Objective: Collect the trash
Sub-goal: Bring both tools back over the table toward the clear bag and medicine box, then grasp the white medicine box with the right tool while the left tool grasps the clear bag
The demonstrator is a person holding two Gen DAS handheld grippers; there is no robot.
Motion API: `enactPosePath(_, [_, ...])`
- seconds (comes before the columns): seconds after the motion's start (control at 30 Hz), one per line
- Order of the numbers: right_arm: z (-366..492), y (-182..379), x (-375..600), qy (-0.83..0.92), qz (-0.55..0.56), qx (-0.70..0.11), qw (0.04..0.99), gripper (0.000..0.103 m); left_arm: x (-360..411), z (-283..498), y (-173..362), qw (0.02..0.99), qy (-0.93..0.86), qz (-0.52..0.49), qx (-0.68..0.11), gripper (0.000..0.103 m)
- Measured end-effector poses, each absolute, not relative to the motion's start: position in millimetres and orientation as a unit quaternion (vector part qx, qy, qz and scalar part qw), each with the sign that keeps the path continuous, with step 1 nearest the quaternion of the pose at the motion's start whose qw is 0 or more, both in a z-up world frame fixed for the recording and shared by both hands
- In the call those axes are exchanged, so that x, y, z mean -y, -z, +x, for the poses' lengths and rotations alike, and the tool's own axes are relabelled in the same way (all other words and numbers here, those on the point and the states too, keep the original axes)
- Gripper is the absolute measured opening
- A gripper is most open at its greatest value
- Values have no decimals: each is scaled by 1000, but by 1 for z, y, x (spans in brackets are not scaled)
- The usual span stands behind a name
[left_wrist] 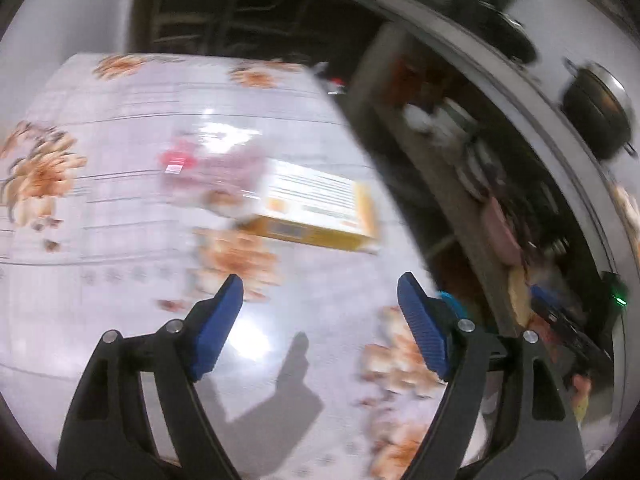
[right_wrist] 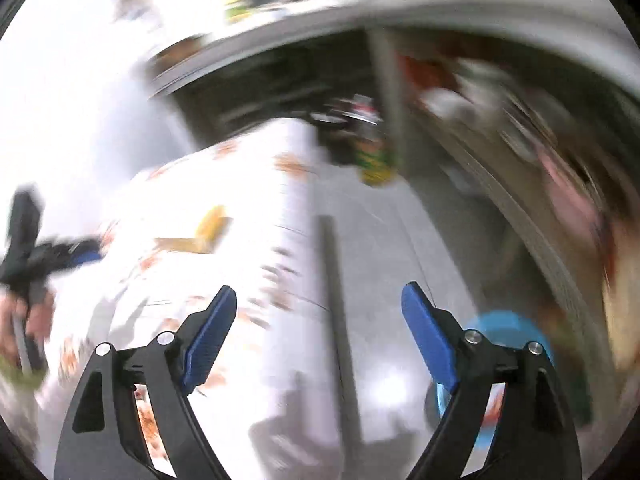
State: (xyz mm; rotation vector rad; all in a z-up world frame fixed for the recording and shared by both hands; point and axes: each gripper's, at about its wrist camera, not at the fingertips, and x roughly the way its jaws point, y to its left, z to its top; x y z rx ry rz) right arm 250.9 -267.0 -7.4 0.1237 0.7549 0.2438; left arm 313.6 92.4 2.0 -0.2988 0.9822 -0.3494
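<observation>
My left gripper point(left_wrist: 320, 292) stands wide open over the table, nothing between its blue pads point(left_wrist: 218, 328). Its shadow falls on the floral tablecloth point(left_wrist: 120, 200) at about six o'clock, just beneath the jaws.

The trash lies ahead of me on that cloth. A yellow and white cardboard box point(left_wrist: 320, 208) sits flat at twelve o'clock from my left fingertips, close to the table's right edge. Touching its left end, toward eleven o'clock, is a crumpled clear plastic wrapper with a pink label point(left_wrist: 208, 168); it is smeared by blur, so I cannot read it.

At three o'clock, past the table edge, runs a dark shelf unit point(left_wrist: 460, 152) crowded with kitchenware, and a black pot point(left_wrist: 598, 114) sits on the counter above it at two o'clock.

My right gripper point(right_wrist: 318, 300) is also spread wide and empty. Its view is badly blurred. The same box point(right_wrist: 200, 236) shows at ten o'clock on the cloth, my left hand point(right_wrist: 32, 320) with its gripper at nine o'clock, and a round blue bin point(right_wrist: 508, 328) on the floor at four o'clock, partly behind my right finger.
</observation>
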Motion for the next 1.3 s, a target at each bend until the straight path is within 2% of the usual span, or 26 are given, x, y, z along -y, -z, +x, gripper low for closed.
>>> enactPosePath(0.13, [291, -13, 177, -206, -72, -337, 916, 92, -128, 354, 5, 858, 133, -163, -469, 75])
enactPosePath(0.27, [333, -4, 104, -267, -178, -352, 879, 93, -157, 400, 18, 849, 109, -195, -479, 75])
enactPosePath(0.4, [382, 17, 51, -301, -235, -387, 839, 93, -167, 445, 38, 837, 93, -204, -499, 74])
enactPosePath(0.47, [395, 28, 33, -317, -247, -406, 820, 93, -167, 460, 48, 830, 96, -199, -512, 70])
enactPosePath(0.5, [400, 33, 25, -318, -254, -414, 814, 93, -167, 466, 54, 825, 100, -197, -521, 65])
enactPosePath(0.6, [411, 47, 15, -318, -268, -432, 801, 93, -159, 474, 65, 823, 109, -182, -526, 56])
enactPosePath(0.67, [418, 55, 13, -324, -263, -449, 790, 93, -154, 476, 66, 829, 111, -157, -526, 46])
enactPosePath(0.73, [421, 58, 13, -323, -253, -464, 785, 93, -151, 476, 68, 831, 112, -149, -525, 27])
enactPosePath(0.83, [418, 63, 14, -323, -238, -470, 786, 90, -147, 472, 70, 832, 114, -138, -526, 13])
enactPosePath(1.0, [393, 58, 21, -308, -210, -487, 790, 88, -142, 450, 65, 846, 103, -114, -511, 5])
enactPosePath(1.3, [296, 62, 40, -236, -172, -507, 811, 88, -155, 329, 57, 865, 83, -109, -483, 4])
